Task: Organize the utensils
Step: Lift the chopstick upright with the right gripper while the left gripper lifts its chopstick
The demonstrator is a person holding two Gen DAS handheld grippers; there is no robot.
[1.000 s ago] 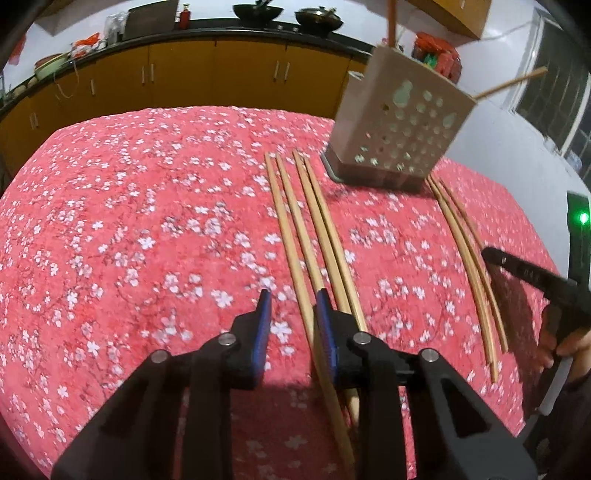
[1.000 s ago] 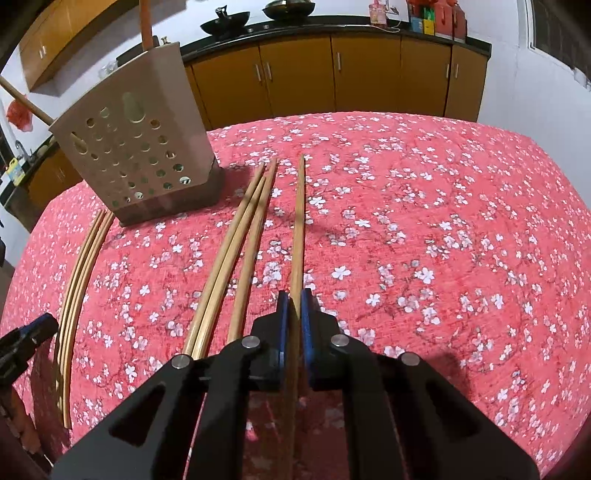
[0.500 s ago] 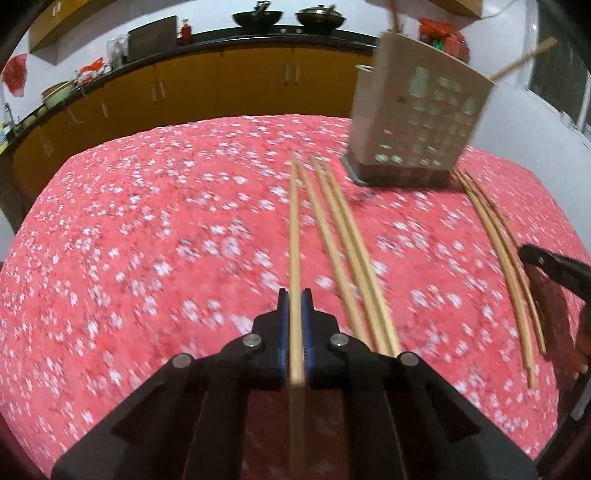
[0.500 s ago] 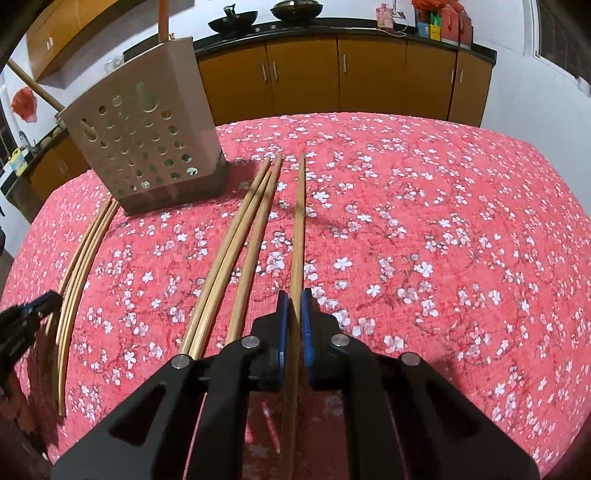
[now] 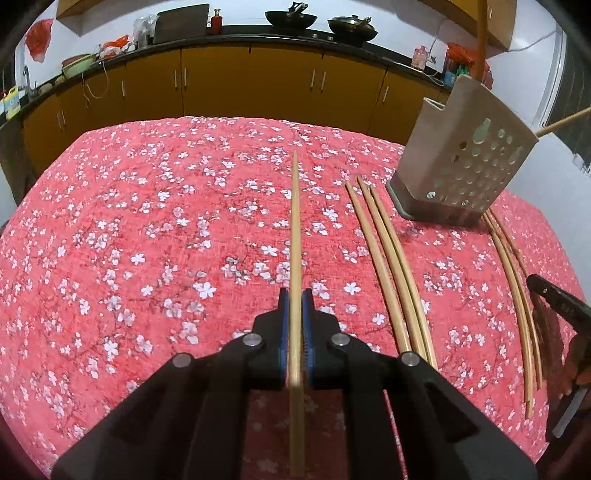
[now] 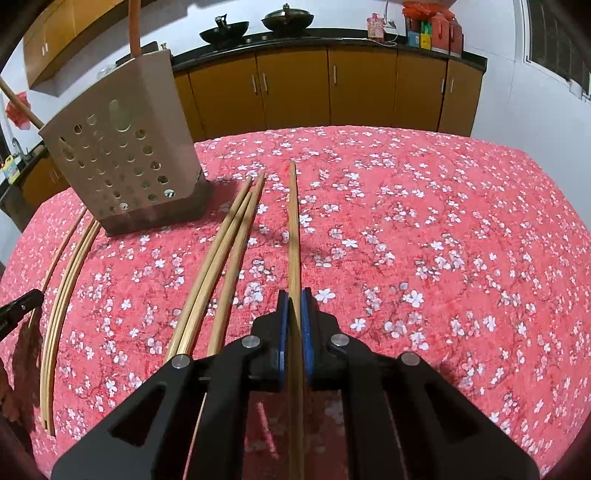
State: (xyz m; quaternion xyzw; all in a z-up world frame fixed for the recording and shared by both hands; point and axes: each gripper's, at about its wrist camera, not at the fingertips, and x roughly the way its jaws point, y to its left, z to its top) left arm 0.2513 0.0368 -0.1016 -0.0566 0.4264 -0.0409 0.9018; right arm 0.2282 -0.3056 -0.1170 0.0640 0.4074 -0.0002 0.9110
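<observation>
Since a second ago, the left tongs [image 5: 294,295] have closed on a single bamboo chopstick [image 5: 295,229] and carried it sideways, away from the three chopsticks [image 5: 388,266] it lay beside. Its shaft now runs straight out between the blue pads [image 5: 283,332], its far tip over bare red floral tablecloth [image 5: 147,221], apart from the others.

Over on the other side, the right tongs [image 6: 294,295] are clamped on their own chopstick [image 6: 293,229], which points toward the far edge of the worktop. Just left of it lie three more chopsticks [image 6: 221,258], their tips close to the base of the perforated beige utensil holder [image 6: 122,155]. That holder stands upright on the cloth with two sticks already poking out of its top. A further bundle of thin chopsticks [image 6: 62,295] lies curved along the holder's other side, near the edge of the cloth. Behind the table run brown kitchen cabinets [image 6: 332,88] with two woks [image 6: 255,26] on top.
</observation>
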